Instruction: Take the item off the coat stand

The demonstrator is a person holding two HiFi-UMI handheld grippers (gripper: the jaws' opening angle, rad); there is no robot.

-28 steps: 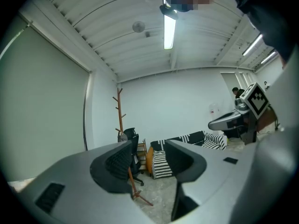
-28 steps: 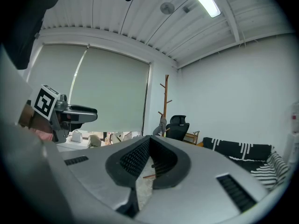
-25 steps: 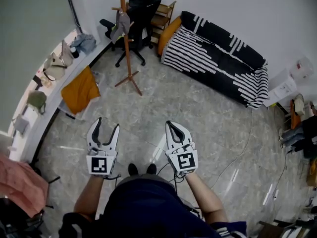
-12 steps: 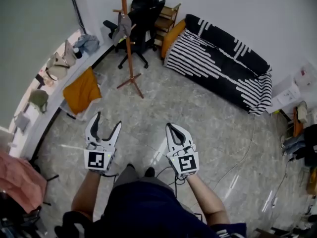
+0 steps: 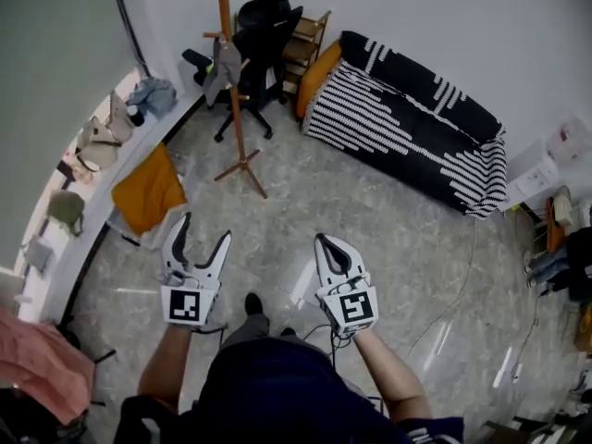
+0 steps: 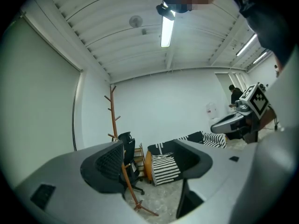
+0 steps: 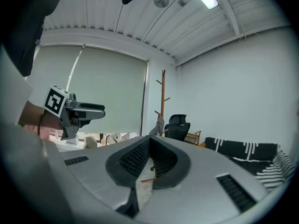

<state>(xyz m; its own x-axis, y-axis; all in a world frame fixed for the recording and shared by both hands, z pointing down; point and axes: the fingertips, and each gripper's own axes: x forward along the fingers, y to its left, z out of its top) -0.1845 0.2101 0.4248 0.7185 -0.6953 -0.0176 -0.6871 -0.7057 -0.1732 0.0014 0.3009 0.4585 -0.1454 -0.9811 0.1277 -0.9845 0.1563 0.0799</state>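
Observation:
The wooden coat stand (image 5: 231, 81) rises at the far left of the room, and a grey item (image 5: 222, 66) hangs from one of its pegs. My left gripper (image 5: 203, 229) is held low over the floor, well short of the stand, open wide with nothing between its jaws. Beside it my right gripper (image 5: 326, 241) is shut and empty. In the left gripper view the stand (image 6: 113, 115) shows beyond the spread jaws of the left gripper (image 6: 148, 158). The right gripper view shows the stand (image 7: 163, 94) and the grey item (image 7: 160, 125) past the right gripper (image 7: 149, 141).
A black office chair (image 5: 264, 26) and a wooden shelf (image 5: 305, 30) stand just behind the coat stand. A black-and-white striped sofa (image 5: 407, 109) lines the right wall. An orange cloth (image 5: 148, 188) and a sill with bags (image 5: 97, 137) are on the left. A cable (image 5: 453, 276) crosses the floor.
The left gripper's jaws have spread wider. The person has stepped forward a little, so the stand's foot sits slightly nearer. The right gripper stays shut.

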